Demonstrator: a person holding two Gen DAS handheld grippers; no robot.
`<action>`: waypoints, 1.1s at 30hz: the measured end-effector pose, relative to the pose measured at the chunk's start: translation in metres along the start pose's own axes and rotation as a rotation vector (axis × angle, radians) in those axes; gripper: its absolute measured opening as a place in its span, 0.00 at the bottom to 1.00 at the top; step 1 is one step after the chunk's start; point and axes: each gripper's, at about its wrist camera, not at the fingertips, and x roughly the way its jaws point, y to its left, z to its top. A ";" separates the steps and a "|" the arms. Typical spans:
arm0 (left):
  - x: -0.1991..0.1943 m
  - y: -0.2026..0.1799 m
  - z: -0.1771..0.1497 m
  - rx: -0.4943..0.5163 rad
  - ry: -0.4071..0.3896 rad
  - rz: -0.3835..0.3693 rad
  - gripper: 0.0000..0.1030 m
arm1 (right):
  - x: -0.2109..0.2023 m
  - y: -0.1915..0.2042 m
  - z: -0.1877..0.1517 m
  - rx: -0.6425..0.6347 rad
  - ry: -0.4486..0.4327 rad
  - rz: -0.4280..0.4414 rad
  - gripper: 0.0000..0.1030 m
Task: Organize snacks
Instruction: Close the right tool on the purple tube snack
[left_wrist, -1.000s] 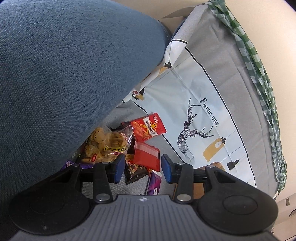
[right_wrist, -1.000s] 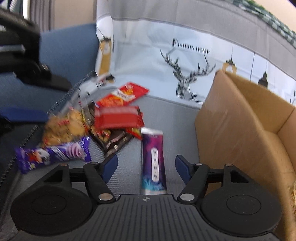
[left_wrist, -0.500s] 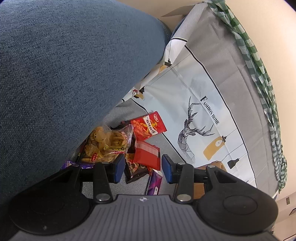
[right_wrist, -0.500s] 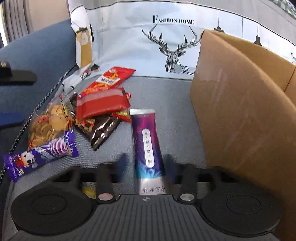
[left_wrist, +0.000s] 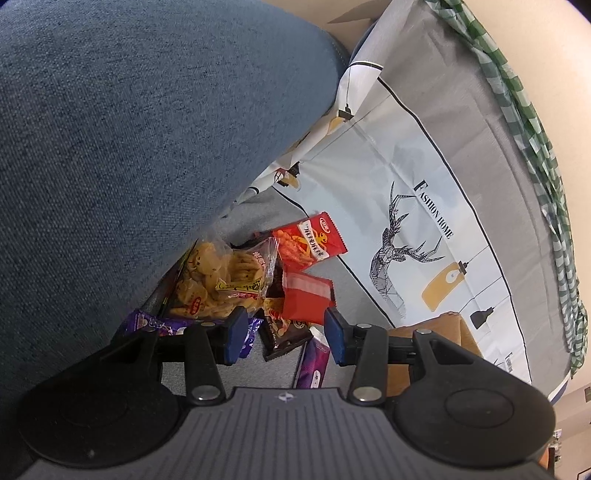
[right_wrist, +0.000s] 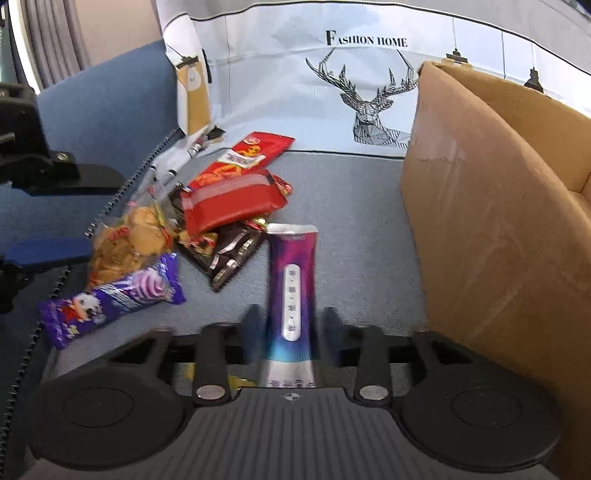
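A pile of snacks lies on the grey sofa seat. It holds a clear cookie bag (right_wrist: 125, 240), a red pack (right_wrist: 232, 203), a red chips pack (right_wrist: 255, 151), a dark brown pack (right_wrist: 229, 254) and a purple cartoon wrapper (right_wrist: 110, 299). A long purple packet (right_wrist: 291, 280) lies alone beside the pile, pointing away from me. My right gripper (right_wrist: 291, 328) straddles its near end; the jaws are blurred and opening, and the pads stand off the packet. My left gripper (left_wrist: 284, 336) hovers open above the pile, nothing between its fingers, with the red pack (left_wrist: 306, 295) just past them.
An open cardboard box (right_wrist: 480, 221) stands to the right of the snacks. A deer-print cloth (right_wrist: 332, 74) covers the sofa back. A blue cushion (left_wrist: 129, 129) fills the left of the left wrist view. The left gripper's blue finger (right_wrist: 44, 251) shows at the right view's left edge.
The right jaws closed in around the long purple packet, then spread apart again, while the right view tilted and drew slightly nearer. The left gripper kept still.
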 end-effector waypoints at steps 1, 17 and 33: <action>0.000 0.000 0.000 0.002 0.000 0.002 0.48 | 0.003 -0.001 -0.001 0.001 0.006 -0.017 0.62; 0.014 -0.013 -0.009 0.138 -0.010 0.150 0.63 | -0.006 -0.006 0.001 -0.021 -0.038 -0.005 0.24; 0.057 -0.006 -0.019 0.239 0.003 0.323 0.18 | 0.001 -0.005 -0.002 -0.041 0.017 -0.013 0.33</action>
